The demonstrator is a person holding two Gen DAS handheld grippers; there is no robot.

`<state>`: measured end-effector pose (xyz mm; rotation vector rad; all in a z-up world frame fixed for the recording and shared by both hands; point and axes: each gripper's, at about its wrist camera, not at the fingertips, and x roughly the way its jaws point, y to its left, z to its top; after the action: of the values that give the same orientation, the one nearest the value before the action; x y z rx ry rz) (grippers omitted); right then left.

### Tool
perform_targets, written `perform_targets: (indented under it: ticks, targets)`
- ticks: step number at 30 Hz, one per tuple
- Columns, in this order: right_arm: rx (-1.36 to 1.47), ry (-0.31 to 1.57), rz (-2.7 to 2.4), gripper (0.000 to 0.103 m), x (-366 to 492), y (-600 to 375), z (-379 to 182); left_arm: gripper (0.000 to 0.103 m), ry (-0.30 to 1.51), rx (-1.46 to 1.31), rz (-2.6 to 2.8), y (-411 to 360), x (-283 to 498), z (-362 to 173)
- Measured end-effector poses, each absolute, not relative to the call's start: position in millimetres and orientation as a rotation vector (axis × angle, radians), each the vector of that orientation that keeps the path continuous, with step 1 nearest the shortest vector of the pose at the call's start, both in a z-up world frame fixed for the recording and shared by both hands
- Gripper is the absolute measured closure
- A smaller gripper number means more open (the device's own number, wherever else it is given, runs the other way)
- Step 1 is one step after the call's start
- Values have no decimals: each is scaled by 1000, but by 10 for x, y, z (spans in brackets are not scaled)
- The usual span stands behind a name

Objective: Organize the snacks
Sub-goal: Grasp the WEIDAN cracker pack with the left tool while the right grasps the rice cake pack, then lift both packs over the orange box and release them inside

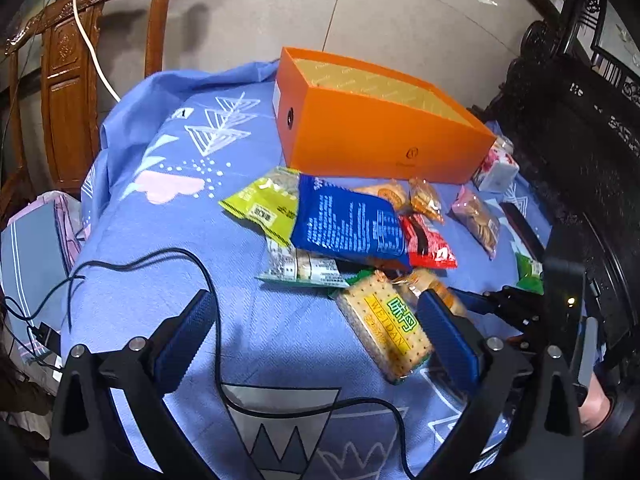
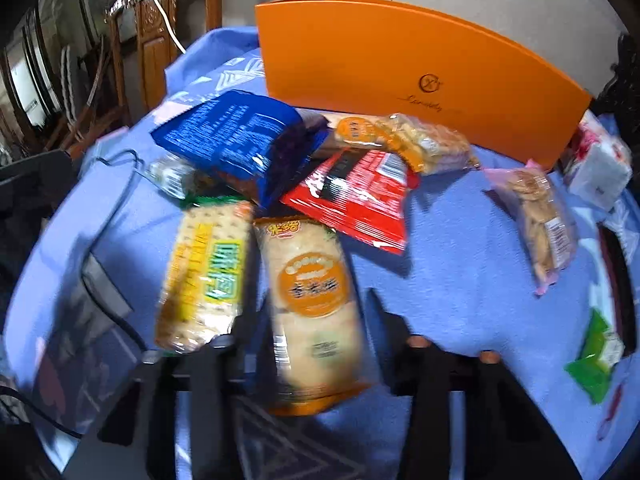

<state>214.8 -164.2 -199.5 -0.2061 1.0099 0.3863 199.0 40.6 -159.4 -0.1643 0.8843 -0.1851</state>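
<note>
On the blue cloth [image 1: 168,240], your left gripper [image 1: 316,320] stands wide open, empty; your right gripper [image 2: 316,320] pinches the orange rice-cracker pack [image 2: 312,304] before the orange box [image 2: 400,72].

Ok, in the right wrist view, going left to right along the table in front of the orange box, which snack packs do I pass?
Yellow-green cracker pack → orange-label rice cracker pack → pink-edged biscuit pack → small green packet. I left out the blue, red and clear packs piled further back, since they overlap.
</note>
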Motion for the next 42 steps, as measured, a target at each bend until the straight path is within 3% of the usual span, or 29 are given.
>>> perform_targets:
  ticks: [20, 23, 25, 29, 31, 42]
  targets:
    - [-13, 956, 274, 67, 1658, -2376, -1759, 5, 1057, -106, -222, -478, 2200, -2161]
    - [14, 950, 263, 67, 1622, -2445, -1753, 13, 1071, -87, -193, -525, 2236, -2244]
    - [28, 949, 260, 67, 1625, -2472, -1754, 28, 1061, -21, -164, -575, 2234, -2254]
    - [40, 938, 254, 67, 1605, -2496, -1742, 42, 1038, 40, -135, -610, 2182, -2244]
    - [44, 935, 248, 67, 1591, -2500, -1732, 55, 1025, 57, -139, -606, 2143, -2233]
    - [62, 871, 260, 67, 1459, -2465, -1532, 57, 946, 16, -248, -468, 1784, -1997]
